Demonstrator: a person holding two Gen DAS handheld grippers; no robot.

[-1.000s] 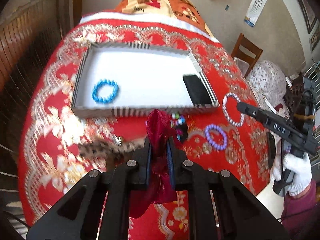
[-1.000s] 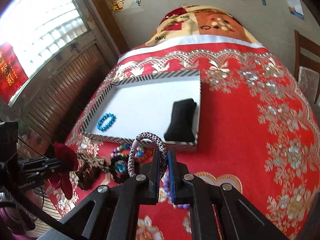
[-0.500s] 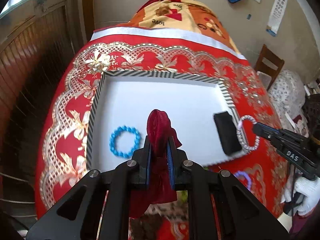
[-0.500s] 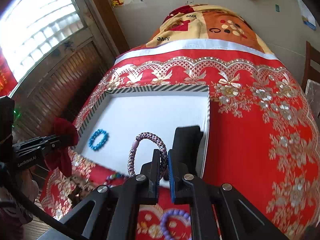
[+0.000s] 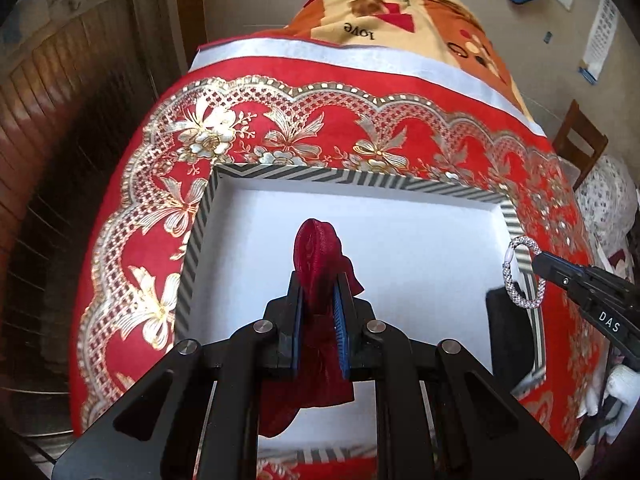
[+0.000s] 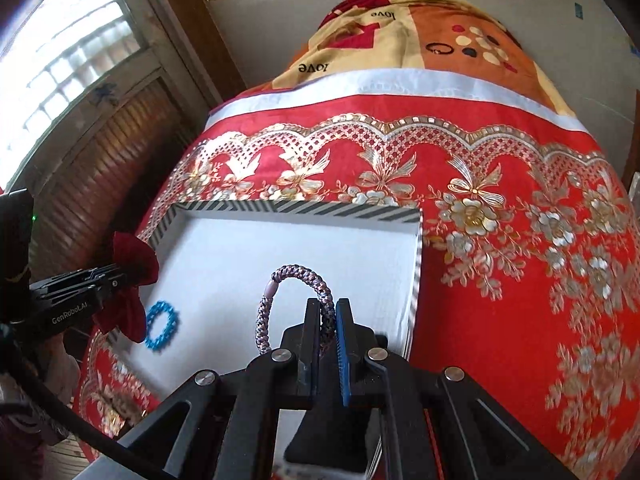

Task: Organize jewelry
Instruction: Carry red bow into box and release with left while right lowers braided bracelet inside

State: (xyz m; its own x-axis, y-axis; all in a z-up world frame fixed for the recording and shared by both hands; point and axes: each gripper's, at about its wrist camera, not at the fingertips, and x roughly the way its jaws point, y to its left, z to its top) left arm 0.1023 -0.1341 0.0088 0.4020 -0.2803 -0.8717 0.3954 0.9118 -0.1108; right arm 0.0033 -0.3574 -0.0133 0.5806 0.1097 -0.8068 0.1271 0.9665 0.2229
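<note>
My left gripper [image 5: 318, 294] is shut on a dark red fabric scrunchie [image 5: 316, 252], held above the white floor of a striped-rimmed tray [image 5: 360, 178]. My right gripper [image 6: 328, 312] is shut on a braided purple-grey hair band [image 6: 296, 276] that loops up to the left of its fingers, also over the tray [image 6: 320, 210]. A blue bead bracelet [image 6: 162, 326] lies on the tray floor near its left side. In the left wrist view the right gripper [image 5: 538, 264] comes in from the right with the braided band [image 5: 520, 272] at the tray's right rim.
A black pouch [image 5: 506, 332] rests at the tray's right end, under my right gripper [image 6: 332, 440]. The tray lies on a red and gold floral cloth [image 6: 520, 280] over a bed. A wooden chair [image 5: 576, 140] stands right; wooden panelling [image 5: 60, 80] and a window [image 6: 60, 60] are left.
Both grippers have moved forward from the loose jewelry at the front of the cloth to over the tray, each still gripping its item. The blue bracelet has dropped out of the left wrist view.
</note>
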